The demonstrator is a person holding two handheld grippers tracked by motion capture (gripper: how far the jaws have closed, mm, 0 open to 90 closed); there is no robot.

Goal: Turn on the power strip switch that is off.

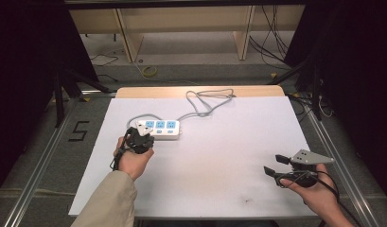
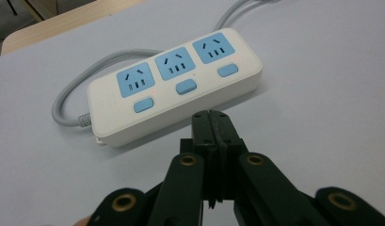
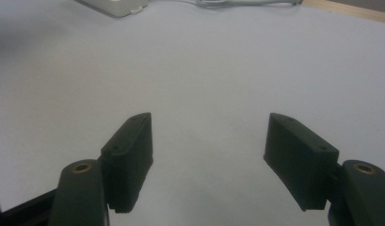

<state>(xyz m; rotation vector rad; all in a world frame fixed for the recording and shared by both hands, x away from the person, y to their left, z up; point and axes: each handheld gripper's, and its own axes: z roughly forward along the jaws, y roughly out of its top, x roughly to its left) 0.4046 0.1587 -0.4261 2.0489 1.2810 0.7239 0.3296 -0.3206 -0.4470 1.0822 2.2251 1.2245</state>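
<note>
A white power strip [image 1: 159, 129] with three blue sockets and three blue switches lies on the white table top, left of middle. In the left gripper view the power strip [image 2: 176, 87] sits just beyond my left gripper [image 2: 212, 117], whose black jaws are pressed together with nothing between them, a short gap from the strip's near edge. From above, the left gripper [image 1: 138, 138] hovers at the strip's near left corner. My right gripper [image 1: 272, 164] rests near the table's front right, jaws wide apart and empty; the right gripper [image 3: 206, 155] looks over bare table.
The strip's grey cable [image 1: 205, 101] loops toward the table's far edge, where a wooden strip [image 1: 200, 91] shows. A small dark speck [image 1: 248, 200] lies near the front edge. Beyond the table are a floor with cables and wooden shelf legs [image 1: 243, 40].
</note>
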